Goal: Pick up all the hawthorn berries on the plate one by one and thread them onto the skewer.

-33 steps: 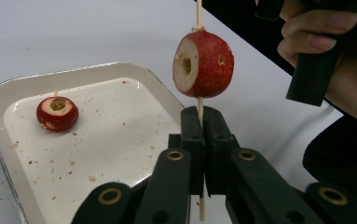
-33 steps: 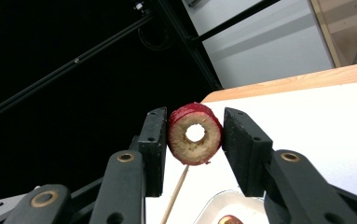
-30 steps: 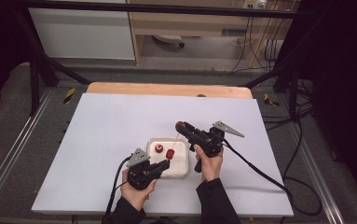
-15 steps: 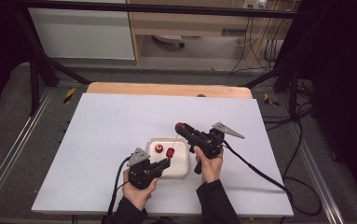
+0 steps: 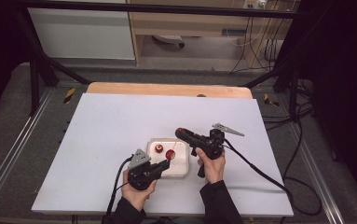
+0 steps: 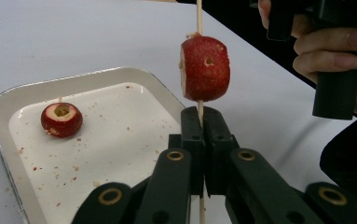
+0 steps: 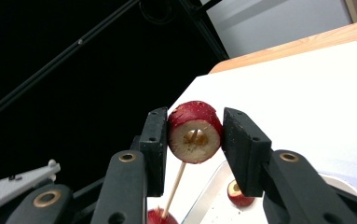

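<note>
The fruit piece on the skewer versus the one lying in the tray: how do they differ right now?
The skewered fruit piece hangs in the air on the wooden skewer, clamped by the left gripper; the fruit piece in the tray rests loose on the white tray. The skewered one shows its small hole sideways; the tray one faces its hollowed core upward. Both are red-skinned with pale flesh.

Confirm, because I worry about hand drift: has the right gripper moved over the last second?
No. In the high view the right gripper sits where it was, beside the white tray's far right corner.
</note>
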The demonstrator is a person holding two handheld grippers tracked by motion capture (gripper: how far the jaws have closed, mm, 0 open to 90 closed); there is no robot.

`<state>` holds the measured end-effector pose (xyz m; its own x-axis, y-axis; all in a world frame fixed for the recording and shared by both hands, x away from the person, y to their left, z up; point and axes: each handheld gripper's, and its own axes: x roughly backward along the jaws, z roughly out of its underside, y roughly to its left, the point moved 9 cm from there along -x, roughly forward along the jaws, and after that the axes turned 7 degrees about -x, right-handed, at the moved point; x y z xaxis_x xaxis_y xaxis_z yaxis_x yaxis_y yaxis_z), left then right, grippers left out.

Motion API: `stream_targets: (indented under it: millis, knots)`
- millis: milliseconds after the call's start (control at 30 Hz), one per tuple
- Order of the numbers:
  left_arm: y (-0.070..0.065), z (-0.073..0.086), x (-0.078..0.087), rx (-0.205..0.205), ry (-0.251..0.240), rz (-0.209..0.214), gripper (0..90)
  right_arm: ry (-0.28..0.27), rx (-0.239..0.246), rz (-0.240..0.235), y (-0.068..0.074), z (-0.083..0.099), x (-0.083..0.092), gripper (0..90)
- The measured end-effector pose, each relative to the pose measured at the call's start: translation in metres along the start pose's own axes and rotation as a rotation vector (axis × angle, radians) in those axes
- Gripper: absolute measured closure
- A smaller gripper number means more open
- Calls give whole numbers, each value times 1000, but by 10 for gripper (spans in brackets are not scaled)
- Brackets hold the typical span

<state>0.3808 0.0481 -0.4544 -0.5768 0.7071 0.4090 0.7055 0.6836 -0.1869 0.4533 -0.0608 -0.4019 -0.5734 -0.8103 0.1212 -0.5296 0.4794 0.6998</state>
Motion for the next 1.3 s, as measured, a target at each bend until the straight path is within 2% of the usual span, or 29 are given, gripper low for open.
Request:
stream_targets:
  millis: [267, 367, 667, 800, 1033, 1133, 1167, 1300]
  knots:
    - [3, 0, -1, -10, -1, 13, 883, 15, 10, -10, 2, 4, 0, 624]
    - [4, -3, -1, -8, 0, 15, 884, 38, -5, -31, 3, 8, -2, 625]
    - [6, -4, -6, -32, 2, 6, 884, 70, 10, -24, 3, 22, -4, 626]
    - [6, -5, -7, -27, 2, 9, 884, 83, 7, -24, 3, 24, -4, 625]
    - [8, -1, -10, -40, 22, 9, 884, 115, 16, -11, 1, 33, -5, 623]
    - [8, -1, -8, -56, 10, 19, 883, 126, 12, -15, 1, 34, -5, 619]
    - [8, -1, -6, -62, 11, 26, 883, 125, 14, -16, 2, 34, -4, 614]
    - [11, 2, 1, -86, 26, 28, 883, 103, 72, 6, 4, 29, 3, 548]
